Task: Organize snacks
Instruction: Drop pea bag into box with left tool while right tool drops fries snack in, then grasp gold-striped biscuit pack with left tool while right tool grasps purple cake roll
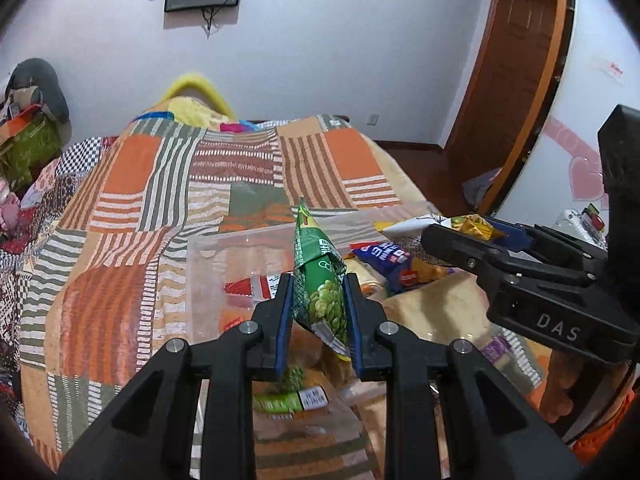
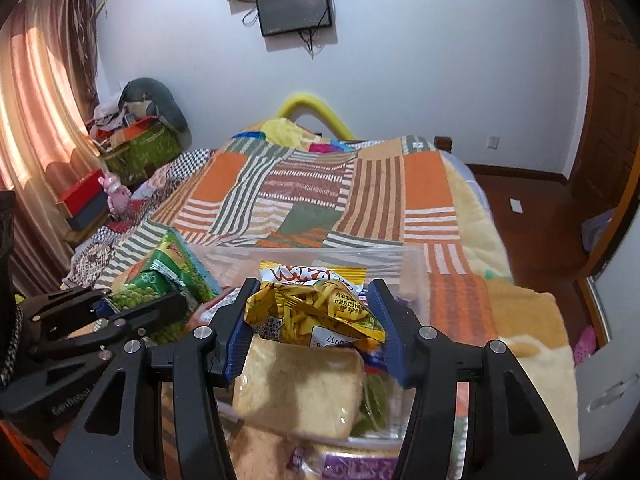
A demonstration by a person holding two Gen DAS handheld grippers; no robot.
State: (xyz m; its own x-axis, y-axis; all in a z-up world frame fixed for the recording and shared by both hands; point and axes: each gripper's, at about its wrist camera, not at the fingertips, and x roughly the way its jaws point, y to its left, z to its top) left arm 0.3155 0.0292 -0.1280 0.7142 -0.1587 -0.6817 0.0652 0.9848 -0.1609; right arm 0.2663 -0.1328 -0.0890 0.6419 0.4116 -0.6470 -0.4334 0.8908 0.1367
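Observation:
My left gripper point(image 1: 316, 300) is shut on a green pea snack bag point(image 1: 320, 280), held upright above a clear plastic bin point(image 1: 208, 248) on the bed. It also shows in the right wrist view point(image 2: 132, 304) with the green bag point(image 2: 160, 276). My right gripper point(image 2: 312, 320) is shut on a yellow fries snack bag point(image 2: 316, 308) over the clear bin point(image 2: 412, 264). In the left wrist view the right gripper point(image 1: 476, 236) holds the yellow bag point(image 1: 472, 226) at the right. Wrapped bread point(image 2: 300, 388), a blue packet point(image 1: 384, 258) and a red packet point(image 1: 256, 286) lie below.
A patchwork orange striped blanket point(image 1: 168, 208) covers the bed. A green box point(image 2: 140, 152) and clutter stand at the left by curtains point(image 2: 40, 112). A screen point(image 2: 294, 8) hangs on the wall. A wooden door point(image 1: 512, 64) and floor are at the right.

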